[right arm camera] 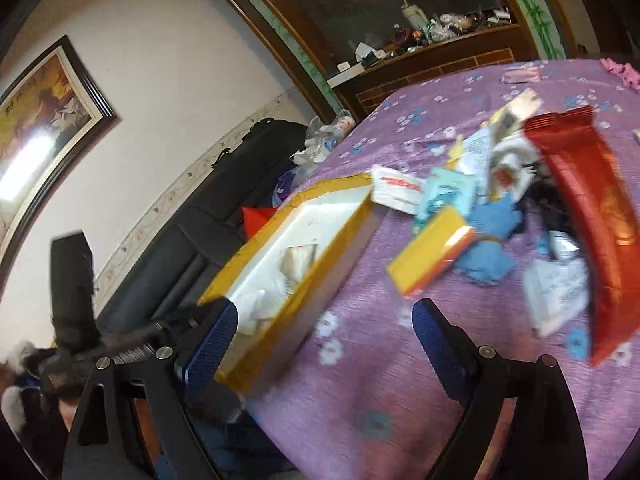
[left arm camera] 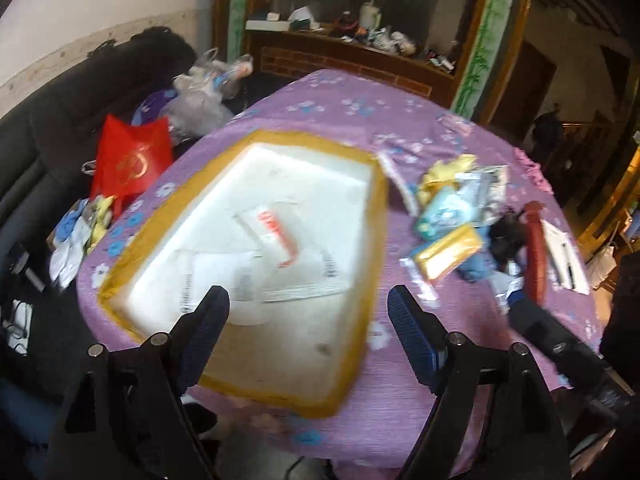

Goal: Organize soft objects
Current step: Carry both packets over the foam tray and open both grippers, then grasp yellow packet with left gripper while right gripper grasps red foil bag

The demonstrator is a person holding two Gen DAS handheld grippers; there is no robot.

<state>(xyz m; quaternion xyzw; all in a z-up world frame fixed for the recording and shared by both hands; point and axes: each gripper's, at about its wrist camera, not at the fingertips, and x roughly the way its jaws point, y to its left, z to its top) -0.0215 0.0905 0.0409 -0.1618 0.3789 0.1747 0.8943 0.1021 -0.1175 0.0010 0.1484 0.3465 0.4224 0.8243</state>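
A white foam box with yellow-taped rim (left arm camera: 372,216) (right arm camera: 296,200) sits on the purple flowered tablecloth (left arm camera: 400,412) (right arm camera: 360,380). Flat white packets (left arm camera: 280,248) lie inside it. To its right lies a pile of soft packs: a yellow pack (left arm camera: 448,254) (right arm camera: 430,254), light blue packs (left arm camera: 440,210) (right arm camera: 448,192), a blue cloth (right arm camera: 484,260) and a long red package (left arm camera: 534,248) (right arm camera: 588,216). My left gripper (left arm camera: 308,312) is open and empty above the box's near end. My right gripper (right arm camera: 324,332) is open and empty over the table's near edge, beside the box's corner.
A dark sofa (left arm camera: 60,120) (right arm camera: 180,240) with a red bag (left arm camera: 132,156) and plastic bags (left arm camera: 200,96) stands left of the table. A cluttered wooden shelf (left arm camera: 360,44) (right arm camera: 440,40) is behind. A white paper with a pen (left arm camera: 564,256) lies at the table's right edge.
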